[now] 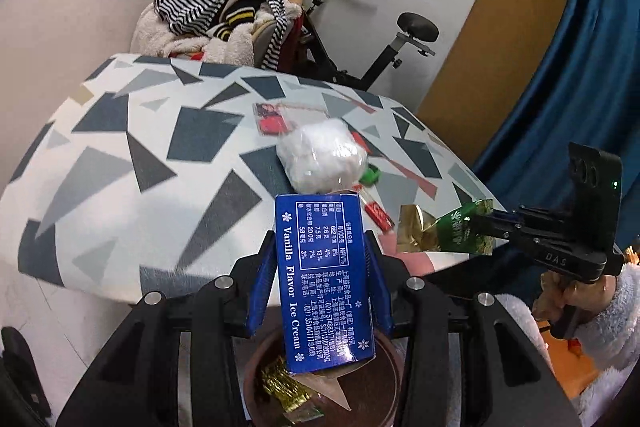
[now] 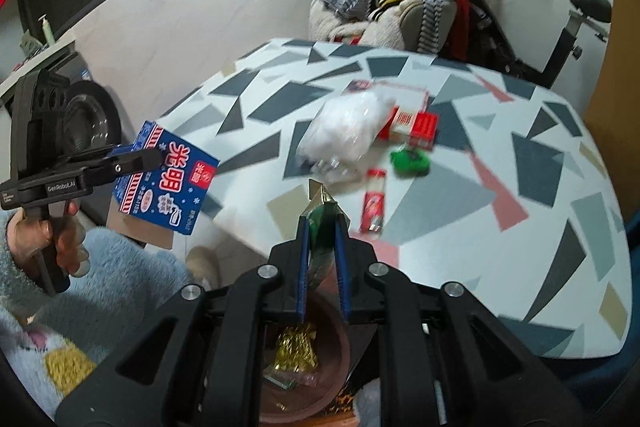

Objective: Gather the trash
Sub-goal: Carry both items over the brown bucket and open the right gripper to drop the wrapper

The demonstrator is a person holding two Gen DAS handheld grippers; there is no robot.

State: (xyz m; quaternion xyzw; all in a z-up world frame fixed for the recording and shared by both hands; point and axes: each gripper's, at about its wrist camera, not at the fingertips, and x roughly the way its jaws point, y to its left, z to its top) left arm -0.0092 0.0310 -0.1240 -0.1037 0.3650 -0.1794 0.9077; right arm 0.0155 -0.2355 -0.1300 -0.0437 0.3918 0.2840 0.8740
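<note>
- Disposal is the step in hand, as I judge it: both grippers carry trash off the table edge toward the brown bin (image 1: 384, 379) that sits below them, already holding gold foil and paper scraps.
- The left gripper (image 1: 322, 269) is clamped partway closed on the blue ice cream box (image 1: 324, 279), its blue pads pressing the box's two long sides.
- The right gripper (image 2: 322, 227) is nearly closed, pinching the green and gold wrapper (image 2: 322, 215) between its pads.
- To do it well, I would bring each load squarely over the bin's mouth before letting go, box first, since a rigid carton dropped on the rim could tip out; the light wrapper may cling or flutter, so release it low.
- The box's long axis runs along the left gripper's fingers: one end juts forward over the table (image 1: 120, 155), the other hangs back above the bin.
- The wrapper stands with its long axis also along the fingers, its gold pointed end forward and upward, its tail trailing down toward the bin.
- Still on the table: a white wad in clear plastic (image 2: 344, 135), a red box (image 2: 412, 125), a small red packet (image 2: 374, 201) and a green scrap (image 2: 410, 161).
</note>
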